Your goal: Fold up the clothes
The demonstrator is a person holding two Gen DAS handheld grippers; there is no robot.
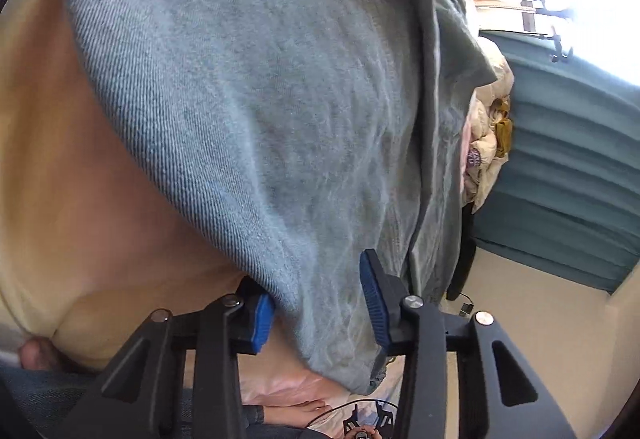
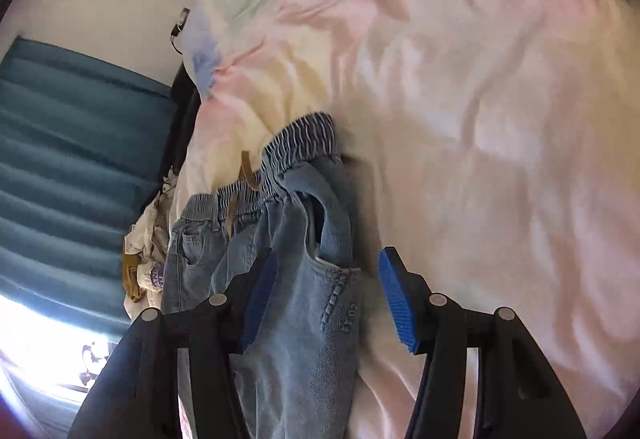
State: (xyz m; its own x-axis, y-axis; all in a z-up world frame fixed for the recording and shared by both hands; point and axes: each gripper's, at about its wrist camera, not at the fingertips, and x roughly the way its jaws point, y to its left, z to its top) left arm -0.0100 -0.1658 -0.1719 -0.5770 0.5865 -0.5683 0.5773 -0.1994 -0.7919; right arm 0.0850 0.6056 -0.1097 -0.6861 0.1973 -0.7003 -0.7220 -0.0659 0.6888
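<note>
A pair of light blue jeans (image 1: 256, 87) fills the left wrist view; one leg lies on the bed close to the camera. My left gripper (image 1: 318, 309) is open, with the leg's end between its blue pads. In the right wrist view the jeans (image 2: 304, 271) lie on the pastel bedsheet (image 2: 480, 119), elastic waistband (image 2: 296, 147) at the far end. My right gripper (image 2: 326, 299) is open, its jaws wide on either side of the folded denim near a pocket. Whether the pads touch the cloth I cannot tell.
A pile of crumpled clothes (image 2: 146, 255) lies at the bed's edge beside the jeans; it also shows in the left wrist view (image 1: 490, 135). Teal curtains (image 2: 72, 143) hang beyond the bed by a bright window. A person's yellow top (image 1: 48, 159) is close at left.
</note>
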